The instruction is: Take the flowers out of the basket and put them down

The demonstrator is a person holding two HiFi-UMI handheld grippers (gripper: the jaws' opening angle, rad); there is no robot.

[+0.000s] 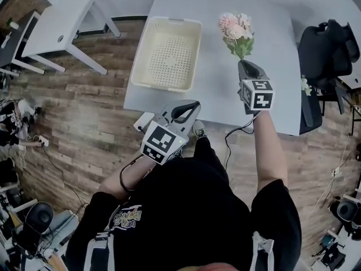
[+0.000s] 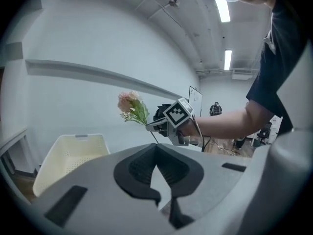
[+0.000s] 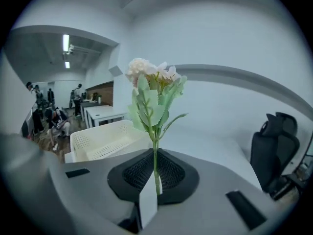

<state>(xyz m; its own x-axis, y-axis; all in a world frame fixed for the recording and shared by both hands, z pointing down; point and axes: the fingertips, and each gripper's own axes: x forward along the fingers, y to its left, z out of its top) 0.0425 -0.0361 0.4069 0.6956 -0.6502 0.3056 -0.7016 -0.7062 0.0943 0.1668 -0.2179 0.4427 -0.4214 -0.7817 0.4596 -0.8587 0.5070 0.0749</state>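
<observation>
A bunch of pink and white artificial flowers (image 1: 237, 30) with green leaves is held upright over the white table (image 1: 276, 66), to the right of the basket. My right gripper (image 1: 246, 66) is shut on its stem; in the right gripper view the stem (image 3: 155, 160) stands clamped between the dark pads, with the blooms (image 3: 152, 77) above. The cream perforated basket (image 1: 166, 52) sits on the table's left half with nothing in it. My left gripper (image 1: 189, 110) hovers at the table's front edge, shut and holding nothing; the left gripper view shows the flowers (image 2: 131, 104) and the basket (image 2: 68, 153).
A small white side table (image 1: 59, 27) stands at the upper left on the wooden floor. A black office chair (image 1: 327, 49) sits past the table's right edge. People (image 3: 54, 119) are far off in the room. Bare tabletop lies right of the basket.
</observation>
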